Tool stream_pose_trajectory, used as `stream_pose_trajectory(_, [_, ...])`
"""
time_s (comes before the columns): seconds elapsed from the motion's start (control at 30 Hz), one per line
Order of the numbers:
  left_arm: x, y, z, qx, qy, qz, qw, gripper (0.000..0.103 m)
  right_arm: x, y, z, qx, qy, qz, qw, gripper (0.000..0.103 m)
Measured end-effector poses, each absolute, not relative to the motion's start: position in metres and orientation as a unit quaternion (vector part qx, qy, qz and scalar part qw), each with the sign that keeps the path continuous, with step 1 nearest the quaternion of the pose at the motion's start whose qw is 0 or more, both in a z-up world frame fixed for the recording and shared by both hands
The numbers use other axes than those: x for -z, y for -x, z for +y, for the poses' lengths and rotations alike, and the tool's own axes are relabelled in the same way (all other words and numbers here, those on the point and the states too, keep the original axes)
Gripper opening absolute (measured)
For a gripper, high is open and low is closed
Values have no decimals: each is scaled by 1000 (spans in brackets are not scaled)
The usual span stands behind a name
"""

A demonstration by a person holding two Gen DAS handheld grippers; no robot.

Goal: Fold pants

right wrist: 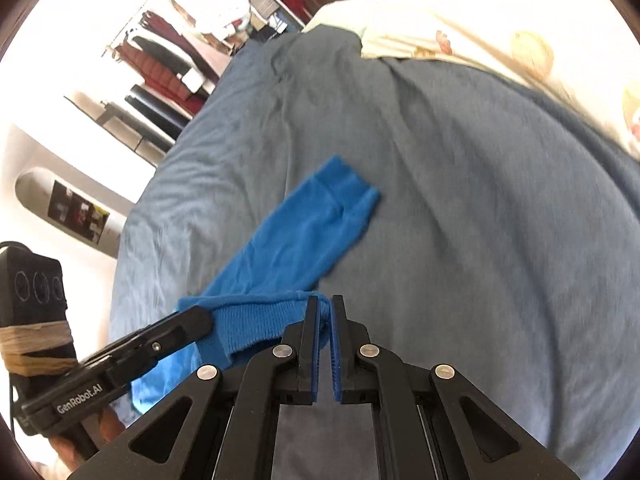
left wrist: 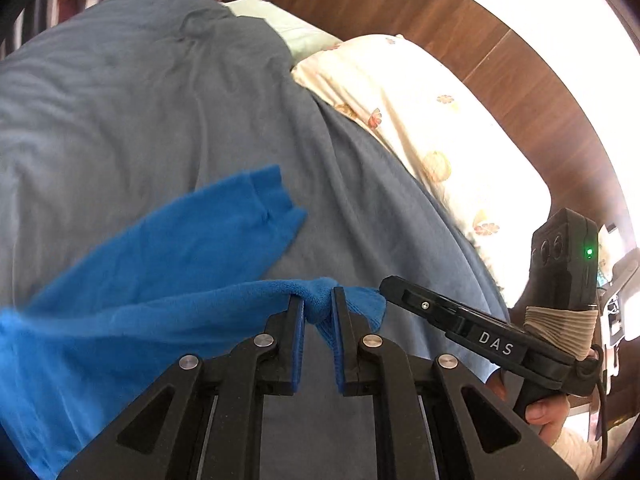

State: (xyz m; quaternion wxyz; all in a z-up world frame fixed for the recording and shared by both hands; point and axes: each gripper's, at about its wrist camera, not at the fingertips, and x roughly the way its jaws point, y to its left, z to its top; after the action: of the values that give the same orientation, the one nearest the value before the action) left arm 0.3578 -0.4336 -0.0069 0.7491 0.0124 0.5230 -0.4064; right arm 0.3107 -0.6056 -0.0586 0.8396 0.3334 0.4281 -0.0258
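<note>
The left claw (left wrist: 319, 304) is pressed together on a bunched fold of the blue pants (left wrist: 168, 248), pinching the ribbed waistband edge between its blue pads. The right claw (right wrist: 325, 307) pinches the same waistband edge in its own view, its pads close on a thin fold of the fabric.

In the left wrist view the right claw (left wrist: 386, 285) comes in from 3 o'clock, its tip touching the waistband just beside the left claw's grip. A hand (left wrist: 544, 412) grips its handle at 4 o'clock. In the right wrist view the left claw (right wrist: 206, 314) reaches in from 8 o'clock and its tip meets the waistband just to the left of the right claw.

The pants (right wrist: 296, 240) run from both claws away toward 12 o'clock in the right wrist view, with the leg cuffs (right wrist: 352, 184) lying on the grey-blue bed cover (right wrist: 480, 200). In the left wrist view the cuffs (left wrist: 276, 196) lie toward 11 o'clock and the bulk of the fabric hangs toward 8 o'clock, blurred.

A cream pillow (left wrist: 420, 120) with a flower print lies at 1 o'clock, against a wooden headboard (left wrist: 540, 92). A clothes rack (right wrist: 192, 40) stands at 10 o'clock in the right wrist view.
</note>
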Motion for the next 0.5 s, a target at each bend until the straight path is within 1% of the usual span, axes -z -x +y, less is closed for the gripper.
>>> stream_pose_trajectory(0.03, [8, -365, -439, 408, -18, 523, 748, 13, 58, -316, -610, 28, -336, 424, 841, 6])
stream_pose_trajectory(0.1, [10, -380, -452, 413, -24, 526, 743, 13, 57, -328, -617, 36, -337, 415, 844, 3])
stream_pose_trajectory(0.27, [28, -416, -480, 413, -40, 538, 734, 13, 63, -352, -634, 50, -342, 401, 848, 3])
stream_pose_trajectory(0.5, [59, -451, -505, 415, -59, 569, 708, 13, 75, -371, -650, 76, -332, 410, 846, 3])
